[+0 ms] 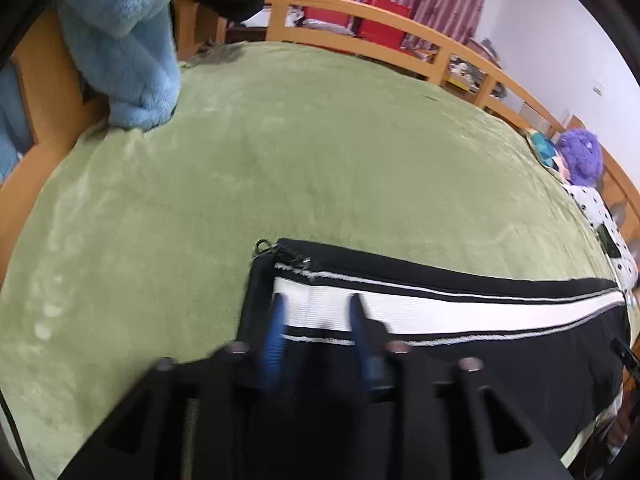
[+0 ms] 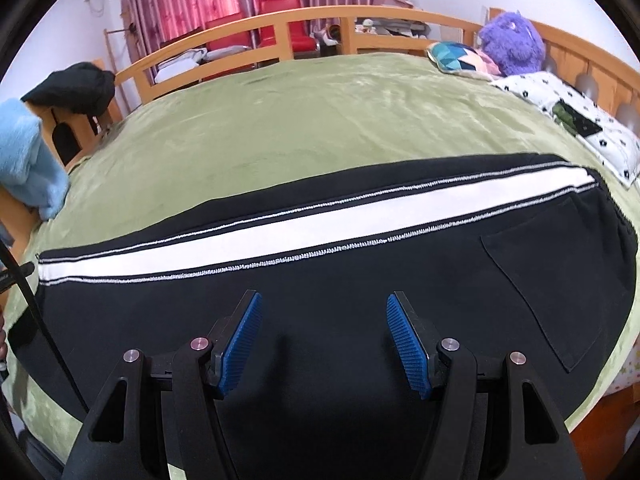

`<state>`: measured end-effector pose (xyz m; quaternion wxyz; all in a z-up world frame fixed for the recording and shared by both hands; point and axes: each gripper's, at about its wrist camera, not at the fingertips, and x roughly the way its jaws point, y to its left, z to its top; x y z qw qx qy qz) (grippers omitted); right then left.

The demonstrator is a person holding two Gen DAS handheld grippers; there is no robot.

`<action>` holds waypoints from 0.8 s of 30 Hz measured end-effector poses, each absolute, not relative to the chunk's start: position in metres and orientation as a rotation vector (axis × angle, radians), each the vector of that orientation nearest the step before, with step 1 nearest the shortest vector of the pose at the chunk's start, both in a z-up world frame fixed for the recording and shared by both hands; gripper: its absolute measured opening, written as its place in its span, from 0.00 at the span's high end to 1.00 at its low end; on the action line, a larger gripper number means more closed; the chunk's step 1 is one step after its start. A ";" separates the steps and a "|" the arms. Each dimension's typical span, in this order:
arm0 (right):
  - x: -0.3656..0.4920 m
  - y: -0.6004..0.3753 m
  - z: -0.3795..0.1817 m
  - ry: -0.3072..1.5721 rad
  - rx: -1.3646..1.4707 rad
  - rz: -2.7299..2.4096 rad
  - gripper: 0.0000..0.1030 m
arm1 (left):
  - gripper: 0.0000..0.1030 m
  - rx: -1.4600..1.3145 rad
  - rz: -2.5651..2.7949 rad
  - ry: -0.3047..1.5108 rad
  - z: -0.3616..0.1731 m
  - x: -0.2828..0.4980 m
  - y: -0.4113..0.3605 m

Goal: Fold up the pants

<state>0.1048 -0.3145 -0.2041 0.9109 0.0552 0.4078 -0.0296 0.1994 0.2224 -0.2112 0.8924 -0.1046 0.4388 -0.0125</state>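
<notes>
Black pants [image 2: 320, 304] with a wide white side stripe lie flat on the green bed cover, folded lengthwise, a back pocket [image 2: 552, 288] at the right end. In the left wrist view the pants' [image 1: 500, 344] cuff end with a zipper [image 1: 288, 258] lies under my left gripper [image 1: 318, 300]. Its blue fingers [image 1: 276, 336] are blurred, apart and low over the white stripe, holding nothing. My right gripper [image 2: 324, 300] is wide open above the black cloth at the middle of the leg, empty.
The green cover [image 2: 300, 120] spans the bed inside a wooden rail [image 2: 280, 20]. A blue fluffy blanket [image 1: 120, 40] and a black garment [image 2: 76, 88] hang at the left end. A purple plush [image 2: 512, 40], a patterned cushion [image 2: 460, 58] and a dotted pillow [image 2: 580, 120] lie at the right.
</notes>
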 end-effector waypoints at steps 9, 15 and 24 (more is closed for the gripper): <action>0.105 -0.312 -0.206 0.849 0.100 -0.059 0.38 | 0.63 -0.252 -0.004 0.973 -0.235 0.209 0.232; 0.106 -0.311 -0.206 0.849 0.091 -0.059 0.38 | 0.83 -0.291 -0.055 0.952 -0.235 0.205 0.234; 0.105 -0.312 -0.205 0.845 0.097 -0.070 0.38 | 0.87 -0.405 -0.046 0.901 -0.212 0.199 0.263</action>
